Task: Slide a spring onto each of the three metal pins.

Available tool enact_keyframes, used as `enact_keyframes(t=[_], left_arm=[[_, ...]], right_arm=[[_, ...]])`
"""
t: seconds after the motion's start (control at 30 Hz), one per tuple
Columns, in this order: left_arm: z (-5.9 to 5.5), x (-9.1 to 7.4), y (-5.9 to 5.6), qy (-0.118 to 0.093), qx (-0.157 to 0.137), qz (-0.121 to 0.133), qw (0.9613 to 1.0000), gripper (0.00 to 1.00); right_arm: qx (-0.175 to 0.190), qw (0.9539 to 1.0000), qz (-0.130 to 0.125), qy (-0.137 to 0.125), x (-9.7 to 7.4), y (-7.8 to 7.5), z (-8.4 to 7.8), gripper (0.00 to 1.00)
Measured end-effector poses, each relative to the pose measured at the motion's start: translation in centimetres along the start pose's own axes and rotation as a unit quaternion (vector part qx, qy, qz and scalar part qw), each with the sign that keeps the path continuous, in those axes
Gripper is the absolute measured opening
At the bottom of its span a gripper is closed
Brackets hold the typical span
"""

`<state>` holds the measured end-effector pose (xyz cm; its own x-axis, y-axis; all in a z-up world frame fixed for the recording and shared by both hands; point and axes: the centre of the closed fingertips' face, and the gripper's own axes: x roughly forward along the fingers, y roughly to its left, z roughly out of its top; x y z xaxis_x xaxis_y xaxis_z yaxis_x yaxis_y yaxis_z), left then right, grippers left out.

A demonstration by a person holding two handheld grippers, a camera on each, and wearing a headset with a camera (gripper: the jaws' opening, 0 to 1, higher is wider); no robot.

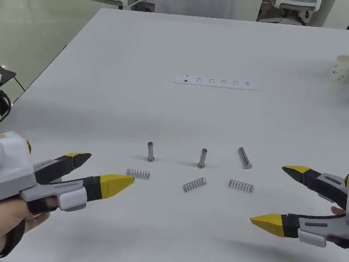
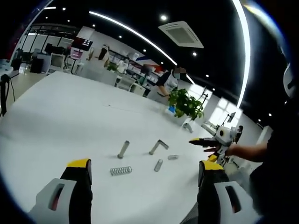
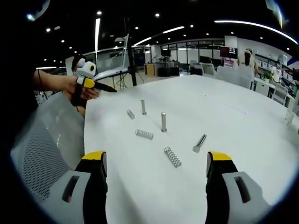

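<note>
Nothing is done yet: the three springs [image 1: 194, 184] lie loose on the table [image 1: 163, 109], just in front of the pins [image 1: 202, 158]. Two pins stand upright and the right pin [image 1: 244, 157] lies tipped over. My left claw [image 1: 109, 169] and right claw [image 1: 268, 195] hover spread and empty at either end of the row.

Right tongs [image 1: 268, 195] body cut by edge, cup [image 1: 342, 69] half cropped
</note>
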<state>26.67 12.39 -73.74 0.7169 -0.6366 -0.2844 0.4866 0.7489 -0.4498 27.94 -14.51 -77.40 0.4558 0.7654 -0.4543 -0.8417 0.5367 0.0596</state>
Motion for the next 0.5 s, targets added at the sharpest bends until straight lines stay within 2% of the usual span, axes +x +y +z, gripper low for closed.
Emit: enact_keyframes(t=[0.17,0.33,0.5], left_arm=[[-0.75,-0.01,0.02,0.017,0.000,0.000,0.9999,0.91],[-0.73,-0.08,0.15,0.013,-0.008,0.002,0.9999,0.91],[-0.85,-0.24,0.09,0.017,0.000,0.000,0.9999,0.93]], right_arm=[[0.001,1.0000,-0.001,0.002,-0.06,-0.01,-0.11,0.88],[0.003,1.0000,-0.002,0.003,-0.02,0.01,-0.20,0.88],[0.003,1.0000,-0.002,0.003,-0.05,0.18,-0.15,0.88]])
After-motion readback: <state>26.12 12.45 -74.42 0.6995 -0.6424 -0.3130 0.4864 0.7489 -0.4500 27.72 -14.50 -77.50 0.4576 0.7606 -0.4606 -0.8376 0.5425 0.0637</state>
